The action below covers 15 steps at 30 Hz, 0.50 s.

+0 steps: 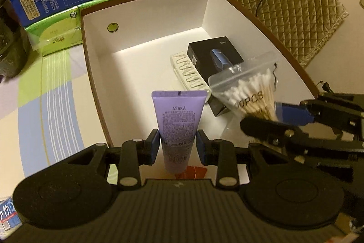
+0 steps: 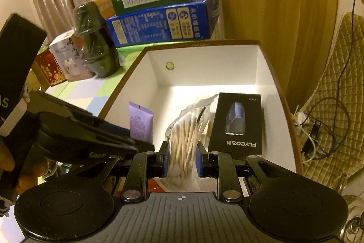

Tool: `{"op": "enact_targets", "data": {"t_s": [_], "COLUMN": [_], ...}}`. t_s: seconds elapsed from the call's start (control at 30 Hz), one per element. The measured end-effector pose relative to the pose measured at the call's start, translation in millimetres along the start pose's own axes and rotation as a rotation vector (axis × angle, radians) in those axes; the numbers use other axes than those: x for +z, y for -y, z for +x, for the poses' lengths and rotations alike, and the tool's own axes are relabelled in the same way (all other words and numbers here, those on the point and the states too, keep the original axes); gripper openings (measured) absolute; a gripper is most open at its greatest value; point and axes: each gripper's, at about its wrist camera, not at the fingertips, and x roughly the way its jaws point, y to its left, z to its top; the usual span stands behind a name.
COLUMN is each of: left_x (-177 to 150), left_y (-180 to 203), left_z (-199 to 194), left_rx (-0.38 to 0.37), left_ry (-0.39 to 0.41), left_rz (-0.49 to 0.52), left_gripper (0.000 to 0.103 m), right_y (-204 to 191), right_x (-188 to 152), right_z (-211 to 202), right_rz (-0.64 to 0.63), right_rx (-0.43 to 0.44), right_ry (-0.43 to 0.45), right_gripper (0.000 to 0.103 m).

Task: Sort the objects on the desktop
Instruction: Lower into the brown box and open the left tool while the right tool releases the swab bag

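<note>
Left wrist view: the left gripper [image 1: 177, 145] is clamping the purple plastic tube [image 1: 177, 126] at frame centre. The right gripper [image 2: 182, 158] is clamping the clear bag of cotton swabs [image 2: 185, 142]. Both should be lowering into the white cardboard box [image 1: 145, 19] before opening.

Purple tube [image 1: 177, 126]: upright, crimped end up, clamped between left gripper [image 1: 177, 147] pads above box [image 1: 145, 6] near edge.
Bag of cotton swabs [image 2: 185, 140]: clear zip bag, clamped between right gripper [image 2: 182, 161] pads over box interior.
Black carton [image 2: 238, 122]: flat on box floor, right side.
White strip [image 1: 188, 72]: beside carton; type unclear.
</note>
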Motion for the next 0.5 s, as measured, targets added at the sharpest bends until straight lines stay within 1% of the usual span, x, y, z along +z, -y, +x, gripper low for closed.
{"op": "enact_targets", "data": {"t_s": [0.2, 0.3, 0.5], "left_x": [7, 7, 8], "left_y": [-2, -4, -6], "left_z": [-1, -3, -11], "left_rx": [0.015, 0.024, 0.034], "left_ry": [-0.003, 0.0, 0.013], "left_rz": [-0.002, 0.002, 0.009], "left_gripper": [0.031, 0.035, 0.038], "right_y": [-2, -2, -3], "right_x": [3, 4, 4], "right_z": [9, 14, 24], "right_rz": [-0.007, -0.009, 0.001], "right_rx": [-0.002, -0.012, -0.029], "right_ry": [-0.028, -0.051, -0.088], "right_gripper": [0.02, 0.02, 0.02]}}
